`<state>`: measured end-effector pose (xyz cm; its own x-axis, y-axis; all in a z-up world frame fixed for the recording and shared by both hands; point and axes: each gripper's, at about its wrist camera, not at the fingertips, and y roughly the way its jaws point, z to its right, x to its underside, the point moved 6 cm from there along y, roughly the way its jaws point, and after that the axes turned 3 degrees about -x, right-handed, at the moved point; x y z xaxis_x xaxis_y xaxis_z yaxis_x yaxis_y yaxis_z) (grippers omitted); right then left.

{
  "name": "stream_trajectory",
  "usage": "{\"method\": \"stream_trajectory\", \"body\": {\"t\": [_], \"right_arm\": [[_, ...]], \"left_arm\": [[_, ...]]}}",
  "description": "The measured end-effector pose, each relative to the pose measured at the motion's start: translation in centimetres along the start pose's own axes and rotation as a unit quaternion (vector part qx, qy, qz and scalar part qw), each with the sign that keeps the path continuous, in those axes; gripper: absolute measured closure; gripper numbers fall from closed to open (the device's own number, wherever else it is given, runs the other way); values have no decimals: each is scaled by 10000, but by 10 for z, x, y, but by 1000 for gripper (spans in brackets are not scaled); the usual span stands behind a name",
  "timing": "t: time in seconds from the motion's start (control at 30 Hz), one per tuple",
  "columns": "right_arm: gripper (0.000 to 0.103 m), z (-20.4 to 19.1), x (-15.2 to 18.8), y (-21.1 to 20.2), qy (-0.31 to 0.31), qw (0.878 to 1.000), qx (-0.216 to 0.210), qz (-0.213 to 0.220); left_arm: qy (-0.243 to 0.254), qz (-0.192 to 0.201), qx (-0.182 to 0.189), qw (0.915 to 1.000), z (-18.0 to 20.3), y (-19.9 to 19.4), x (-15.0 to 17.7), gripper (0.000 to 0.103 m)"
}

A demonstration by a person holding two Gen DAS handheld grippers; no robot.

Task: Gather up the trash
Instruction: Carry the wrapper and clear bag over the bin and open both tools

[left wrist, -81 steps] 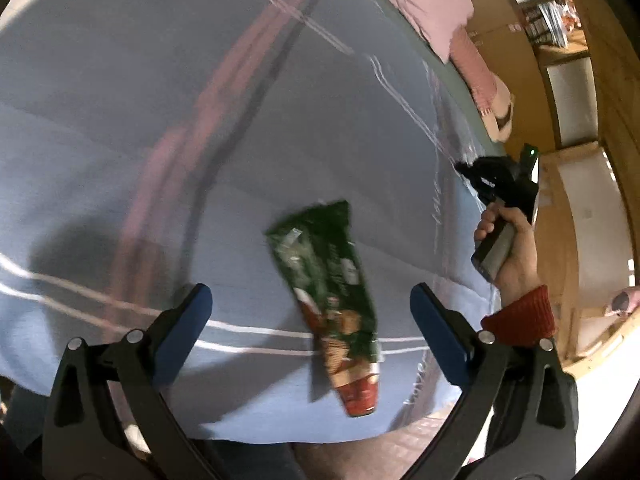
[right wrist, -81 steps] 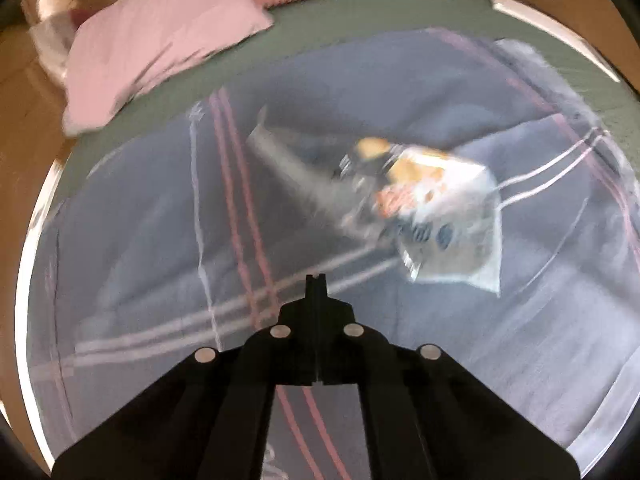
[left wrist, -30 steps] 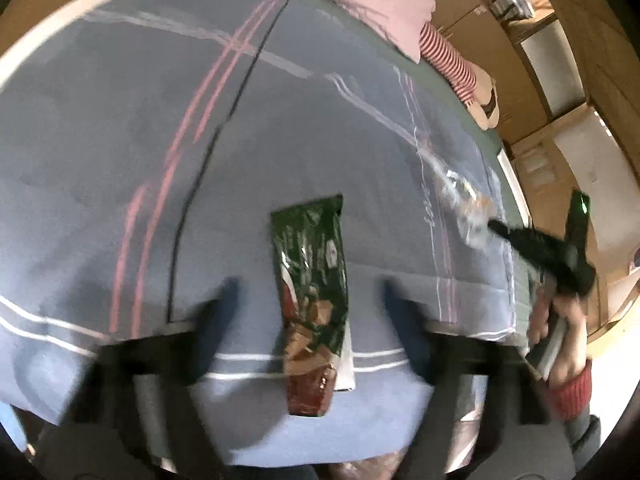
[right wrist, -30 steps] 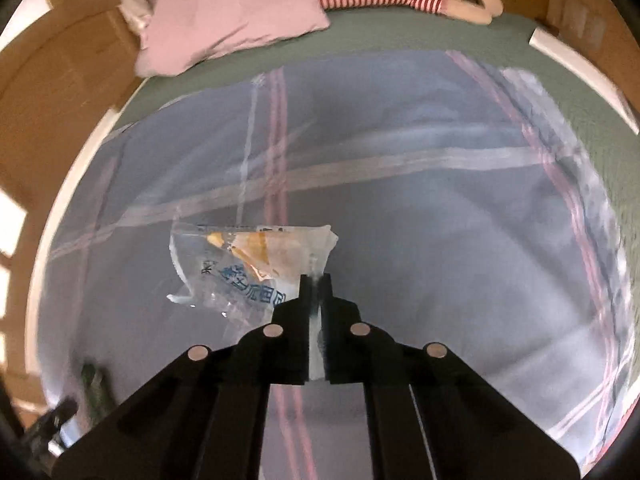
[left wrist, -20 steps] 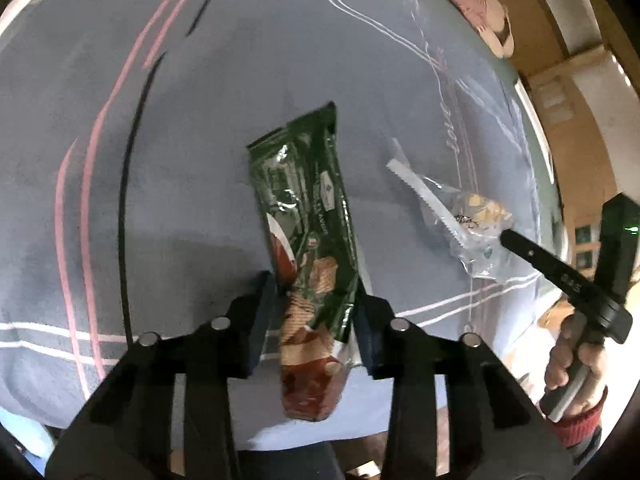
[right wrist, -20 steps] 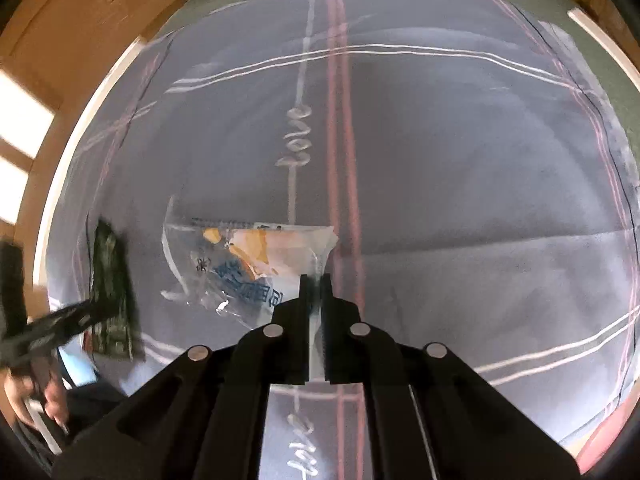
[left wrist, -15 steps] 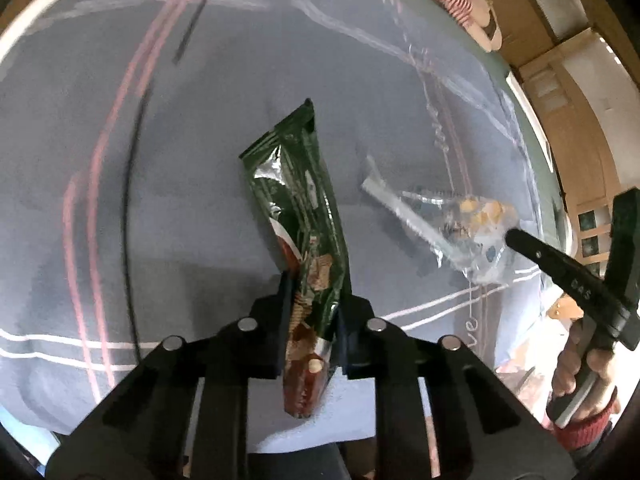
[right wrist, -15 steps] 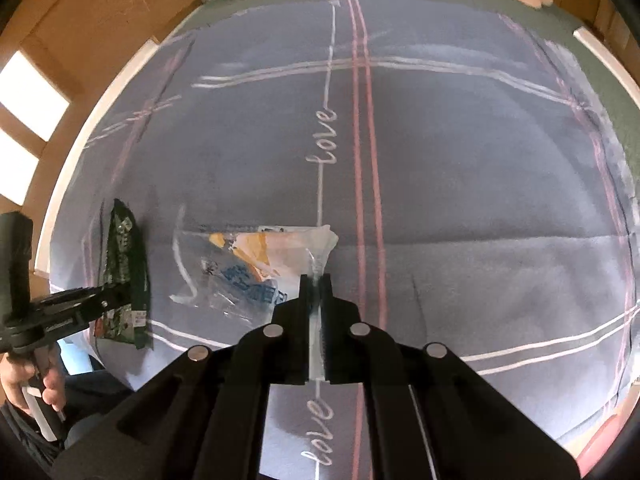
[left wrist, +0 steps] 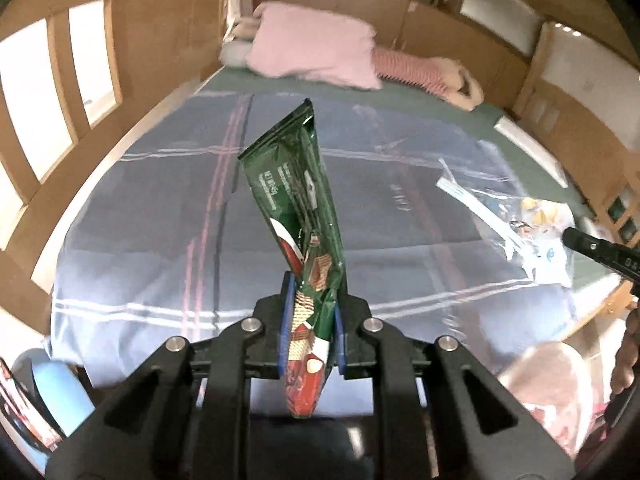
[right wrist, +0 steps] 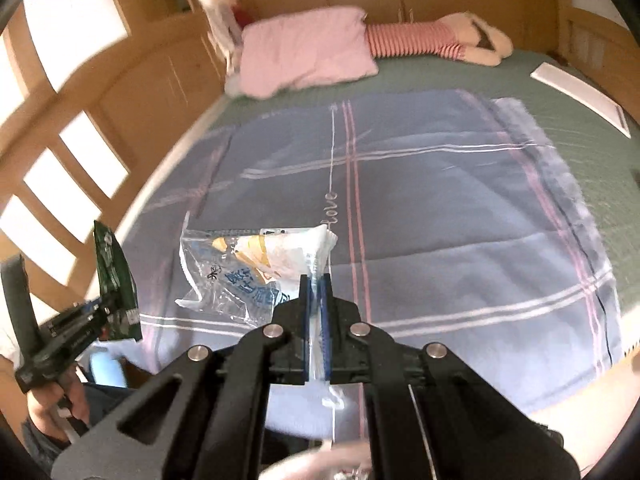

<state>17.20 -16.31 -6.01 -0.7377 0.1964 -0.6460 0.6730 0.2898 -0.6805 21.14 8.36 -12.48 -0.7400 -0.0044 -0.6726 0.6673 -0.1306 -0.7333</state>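
A long green wafer wrapper with a red lower end stands up out of my left gripper, whose blue pads are shut on its lower part, well above the bed. My right gripper is shut on the edge of a clear plastic snack bag with blue print and orange bits, which hangs to its left in the air. In the left wrist view the clear bag and the right gripper's tip show at the far right. The right wrist view catches the green wrapper at far left.
Below lies a bed with a blue-grey blanket striped pink and white over a green sheet. A pink pillow and a striped plush toy lie at the headboard. Wooden bed rails surround it. A light blue object sits low at left.
My left gripper closed on the green wrapper and lifted it off the blanket, tilting it upright. My right gripper rose and pulled back with the clear bag held.
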Motion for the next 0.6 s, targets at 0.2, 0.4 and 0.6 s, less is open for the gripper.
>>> {"method": "stream_trajectory", "body": {"t": [0.2, 0.4, 0.6], "right_arm": [[97, 25, 33, -79, 122, 9987, 46, 487], [97, 52, 74, -120, 305, 9986, 42, 439], [97, 72, 119, -141, 312, 9992, 155, 207]], "left_arm": [[425, 418, 199, 9980, 62, -69, 34, 85], [871, 618, 390, 9935, 112, -105, 62, 85], [970, 589, 701, 9911, 137, -120, 78, 85]]}}
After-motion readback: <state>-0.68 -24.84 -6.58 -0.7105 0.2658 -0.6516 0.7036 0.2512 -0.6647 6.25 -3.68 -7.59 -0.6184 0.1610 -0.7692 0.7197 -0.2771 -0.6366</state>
